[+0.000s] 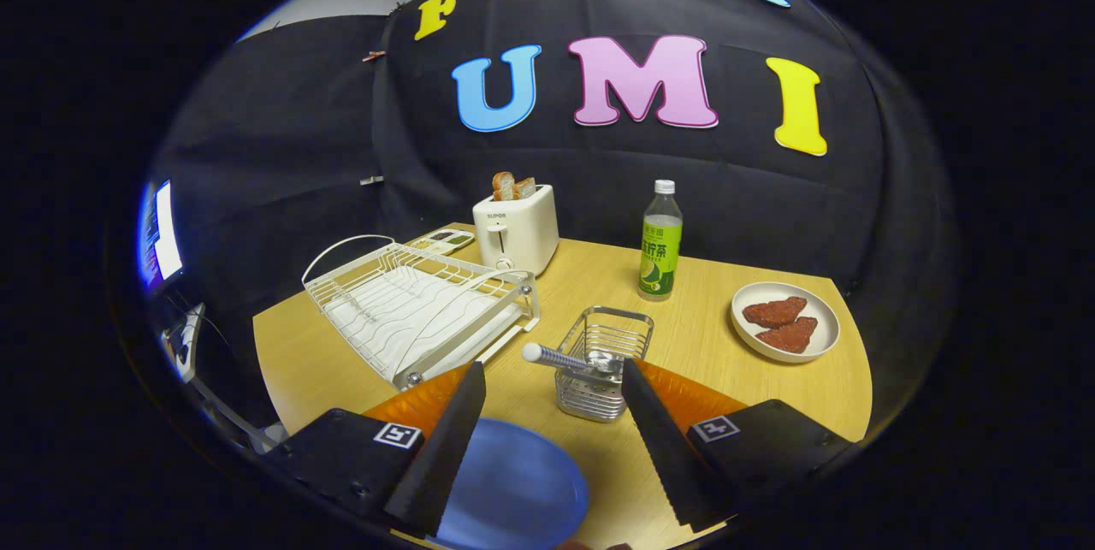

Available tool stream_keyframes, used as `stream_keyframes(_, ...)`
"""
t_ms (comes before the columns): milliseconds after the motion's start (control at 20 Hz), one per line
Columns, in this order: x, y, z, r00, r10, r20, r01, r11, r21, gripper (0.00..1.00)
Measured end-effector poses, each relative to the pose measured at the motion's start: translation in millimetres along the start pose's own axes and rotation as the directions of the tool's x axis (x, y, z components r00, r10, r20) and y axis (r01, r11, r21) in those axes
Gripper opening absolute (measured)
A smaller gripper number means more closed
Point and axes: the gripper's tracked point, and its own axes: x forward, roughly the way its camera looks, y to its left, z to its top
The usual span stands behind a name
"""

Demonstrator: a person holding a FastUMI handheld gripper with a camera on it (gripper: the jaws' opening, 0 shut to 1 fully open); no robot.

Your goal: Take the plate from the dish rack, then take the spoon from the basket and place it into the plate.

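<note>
The gripper (552, 439) hangs above the table with its two serrated fingers spread wide and nothing between them but air. Right under the gap, closer to the left finger, lies the round, pale blue plate (513, 486), flat on the wooden tabletop (701, 336) and already out of the rack, so the spoon is the job in hand. Just ahead of the fingertips stands the small square wire basket (599, 370) of bright metal, and there's the spoon (565, 359): a slim utensil with a rounded white handle end and a blue-ribbed grip, lying tilted across the basket's rim, handle poking out to the left, its bowl end down among the wires and hard to make out. It looks light and stiff, probably slick plastic or metal, so it could twist or slip in a loose pinch; my pick is the ribbed stretch of handle just outside the rim, squeezed across its width. The basket looks light too and may drag along if the spoon snags. Further out to the left sits the white wire dish rack (419, 306), empty; beyond it a white toaster (516, 229) with bread; beyond the basket a green-labelled bottle (661, 242); off right, a white plate of reddish meat pieces (785, 321).
</note>
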Motion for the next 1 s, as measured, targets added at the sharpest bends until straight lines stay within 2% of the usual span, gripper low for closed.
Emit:
stream_keyframes(150, 20.2, -9.5, -9.1, 0.999, -0.049, -0.003, 0.049, 0.998, -0.047, 0.98)
stream_keyframes(450, 53.0, -14.1, -9.5, 0.997, -0.067, 0.040, 0.069, 0.996, -0.052, 0.97)
stream_keyframes(550, 61.1, -15.7, -5.8, 0.996, -0.068, 0.060, 0.071, 0.996, -0.054, 0.90)
stream_keyframes(600, 62.9, -15.3, -5.3, 0.996, -0.063, 0.064, 0.067, 0.996, -0.057, 0.83)
stream_keyframes(850, 79.2, -12.8, -10.9, 0.996, -0.062, 0.064, 0.066, 0.995, -0.070, 0.71)
stream_keyframes(1000, 84.3, -14.6, -10.0, 0.995, -0.079, 0.066, 0.083, 0.994, -0.073, 0.52)
